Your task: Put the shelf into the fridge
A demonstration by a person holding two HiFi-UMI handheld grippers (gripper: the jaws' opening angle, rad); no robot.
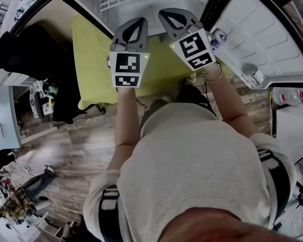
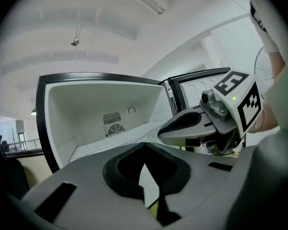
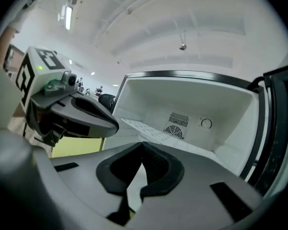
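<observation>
Nearest, the left gripper (image 2: 144, 147) and the right gripper (image 3: 143, 145) are held side by side, close together. Each pair of jaws is pressed together with nothing between. Below them a yellow-green tabletop (image 1: 91, 49) is seen. Just ahead of the jaws the fridge (image 1: 88, 6) stands open, its door (image 1: 265, 39) swung out to the right of the right gripper. Further ahead, the shelf (image 2: 120, 139) is found lying flat inside the cabinet, apart from both grippers. It is judged to be a light, stiff wire grid, probably smooth-coated. Its front bar would best be taken at two spaced points and kept flat. Beyond it, a fan vent (image 2: 116, 128) is set in the back wall.
</observation>
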